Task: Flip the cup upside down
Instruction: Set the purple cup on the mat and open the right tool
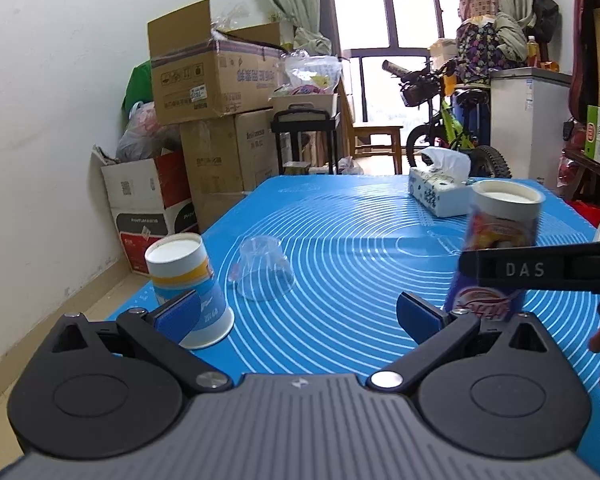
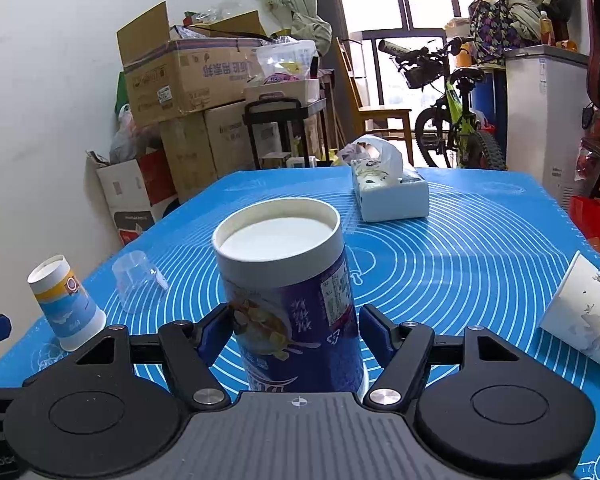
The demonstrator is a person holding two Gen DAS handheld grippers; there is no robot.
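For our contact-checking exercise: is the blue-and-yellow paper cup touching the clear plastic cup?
Apart. The right wrist view shows a strip of blue mat between the paper cup and the clear plastic cup.

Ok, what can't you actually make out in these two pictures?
- Purple cup: its foot is hidden behind the right tool's body, right wrist view; motion-blurred in the left view.
- White paper cup: cut off by the frame's right edge.
- Clear plastic cup: transparent, its rim is hard to trace.

A desk (image 2: 480, 240) covered by a blue mat with white rings carries a tissue box (image 2: 392, 194), a clear plastic cup (image 2: 134, 282), an inverted blue-and-white paper cup (image 2: 66, 304), a purple cup (image 2: 296, 304) and a tilted white cup (image 2: 584, 316).
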